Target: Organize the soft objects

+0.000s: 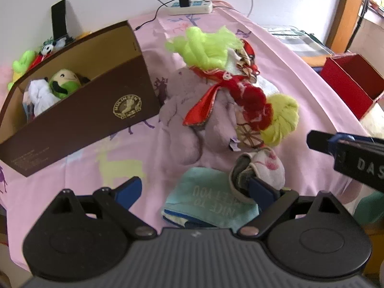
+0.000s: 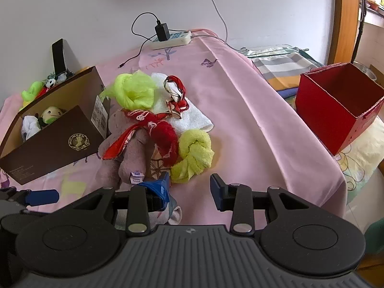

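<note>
A pile of soft things lies mid-bed: a mauve plush (image 1: pixel 189 122) (image 2: pixel 129 153), red scarves (image 1: pixel 242 91) (image 2: pixel 156 127), yellow-green cloths (image 1: pixel 206 48) (image 2: pixel 194 156) and a white towel (image 2: pixel 189 115). Nearer me lie a folded light-blue towel (image 1: pixel 206 196) and a balled pink-and-white sock (image 1: pixel 261 168). My left gripper (image 1: pixel 194 189) is open above the blue towel, its right finger against the sock. My right gripper (image 2: pixel 190 187) is open at the pile's near edge, its left finger over the sock (image 2: pixel 168 212). A brown box (image 1: pixel 79 110) (image 2: pixel 55 141) at left holds plush toys.
A red open box (image 1: pixel 352 84) (image 2: pixel 336 108) stands at the right, off the pink sheet (image 2: pixel 264 120). A power strip (image 1: pixel 192 8) (image 2: pixel 171 39) with charger and cables lies at the far edge by the wall. More toys (image 1: pixel 24 60) sit behind the brown box.
</note>
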Demonstrator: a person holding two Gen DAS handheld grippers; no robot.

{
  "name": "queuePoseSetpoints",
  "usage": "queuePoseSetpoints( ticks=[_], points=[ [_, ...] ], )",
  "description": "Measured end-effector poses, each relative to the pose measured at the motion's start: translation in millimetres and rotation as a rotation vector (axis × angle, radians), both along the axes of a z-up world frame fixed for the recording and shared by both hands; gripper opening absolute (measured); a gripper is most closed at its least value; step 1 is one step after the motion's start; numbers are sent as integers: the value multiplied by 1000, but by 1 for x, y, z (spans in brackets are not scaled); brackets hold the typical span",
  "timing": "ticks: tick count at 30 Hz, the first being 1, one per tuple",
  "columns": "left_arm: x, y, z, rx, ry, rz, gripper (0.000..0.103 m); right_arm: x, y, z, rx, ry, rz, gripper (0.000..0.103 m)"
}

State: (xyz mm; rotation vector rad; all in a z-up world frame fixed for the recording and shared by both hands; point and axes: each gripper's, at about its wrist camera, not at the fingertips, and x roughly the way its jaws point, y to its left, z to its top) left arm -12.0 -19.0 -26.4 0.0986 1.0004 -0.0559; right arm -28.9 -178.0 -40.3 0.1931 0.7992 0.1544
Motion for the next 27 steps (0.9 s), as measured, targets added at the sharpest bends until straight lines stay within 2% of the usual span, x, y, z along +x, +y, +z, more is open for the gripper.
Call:
queuePoseSetpoints(
  ticks=[7, 9, 13, 19, 24, 27],
  points=[
    [-1, -1, 0, -18, 21, -14, 95, -9, 1, 5, -17, 12, -9, 20],
    [-1, 0, 0, -21, 21, -14, 95, 5, 9, 11, -23, 29, -15, 20],
    [-2, 1, 2, -23, 5, -6, 95, 6, 13, 19, -22, 37, -14, 20],
    [-1, 5, 5, -45, -28, 8, 95, 9, 9, 22, 29, 46, -15, 21],
    [0, 2, 2, -19, -64, 4, 95, 10, 10, 19, 50, 38, -11, 21],
    [3, 1, -2, -21, -54, 1, 95, 12, 10, 15, 60, 46, -12, 21]
  ],
)
